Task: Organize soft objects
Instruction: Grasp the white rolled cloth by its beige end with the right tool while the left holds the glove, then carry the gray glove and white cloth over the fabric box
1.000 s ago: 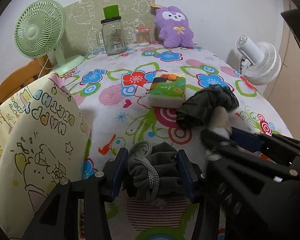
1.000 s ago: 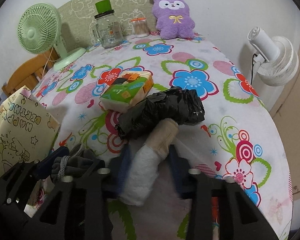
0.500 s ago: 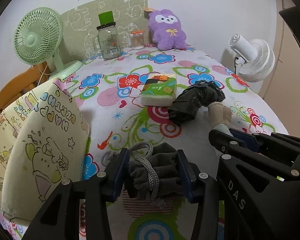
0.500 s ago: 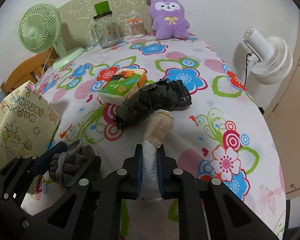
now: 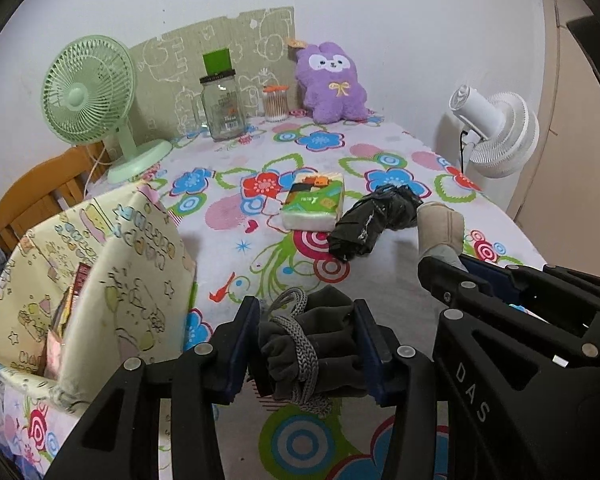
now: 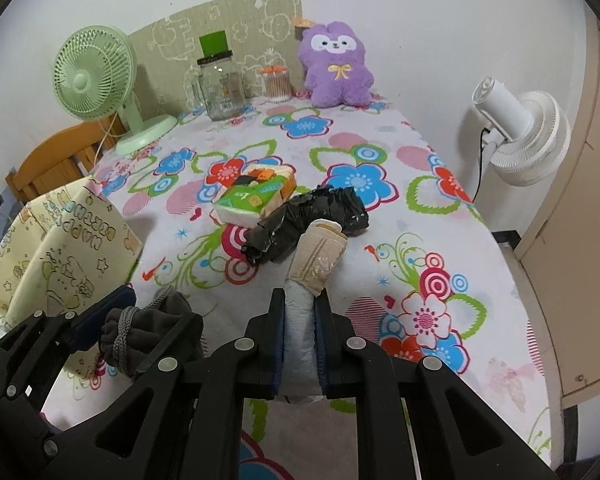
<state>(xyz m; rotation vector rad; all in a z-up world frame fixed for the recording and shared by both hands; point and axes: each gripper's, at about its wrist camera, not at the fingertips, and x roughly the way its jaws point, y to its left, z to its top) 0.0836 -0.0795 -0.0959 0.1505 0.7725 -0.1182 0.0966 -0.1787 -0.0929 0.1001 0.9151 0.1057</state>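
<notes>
My left gripper (image 5: 306, 344) is shut on a grey drawstring pouch (image 5: 312, 350) and holds it above the table's near edge; the pouch also shows in the right wrist view (image 6: 140, 336). My right gripper (image 6: 300, 340) is shut on a rolled white-and-beige cloth (image 6: 314, 264), lifted off the table; its beige end shows in the left wrist view (image 5: 440, 228). A yellow "Happy Birthday" fabric bin (image 5: 88, 280) stands open at the left, also in the right wrist view (image 6: 56, 256). A black plastic bundle (image 6: 308, 216) and a green tissue pack (image 6: 256, 196) lie mid-table.
A purple plush (image 5: 332, 84), a glass jar (image 5: 222, 108), a cotton-swab pot (image 5: 276, 102) and a green fan (image 5: 92, 96) stand at the back. A white fan (image 5: 496, 128) is off the right edge. A wooden chair (image 5: 40, 196) is at the left.
My right gripper closed on the rolled cloth and lifted it off the table, drawing back. My left gripper rose and drew back with the pouch still held.
</notes>
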